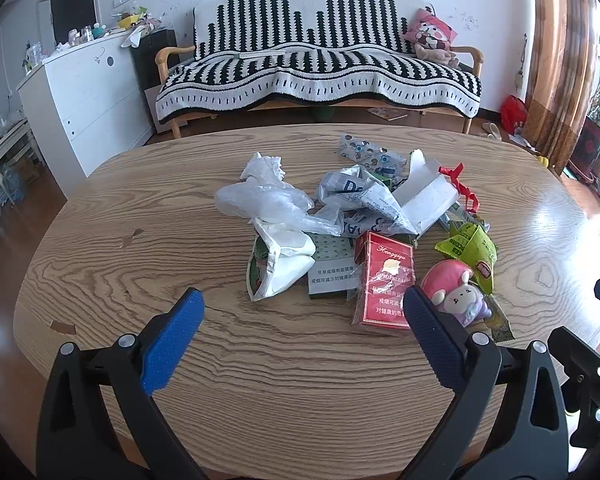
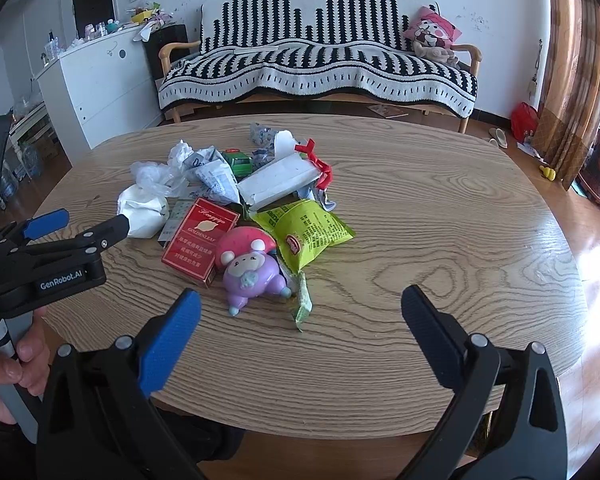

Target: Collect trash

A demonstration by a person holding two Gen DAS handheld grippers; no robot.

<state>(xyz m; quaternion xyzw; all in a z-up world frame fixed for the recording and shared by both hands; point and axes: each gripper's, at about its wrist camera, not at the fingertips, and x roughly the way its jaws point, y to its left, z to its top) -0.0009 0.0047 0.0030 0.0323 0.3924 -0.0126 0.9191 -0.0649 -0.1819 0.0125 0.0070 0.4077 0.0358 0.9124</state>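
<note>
We hold both grippers above the near edge of the table [image 1: 260,380], their fingers spread wide and empty. The left gripper [image 1: 300,312] faces the trash pile [image 1: 340,216] at the table's middle; its right finger sits just before the red pack [image 1: 384,280]. The right gripper [image 2: 300,312] hovers nearer the toy [image 2: 248,264] and green wrapper [image 2: 312,232].

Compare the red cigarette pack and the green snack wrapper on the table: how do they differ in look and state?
The red cigarette pack is a stiff box with flat faces; the green snack wrapper is a soft, crumpled pouch. The pack has gold and white print on red; the wrapper has dark small print on yellow-green and a red logo. The pack lies left of the pink toy, the wrapper right of it. Both rest on the wooden table, in the same pile.
</note>
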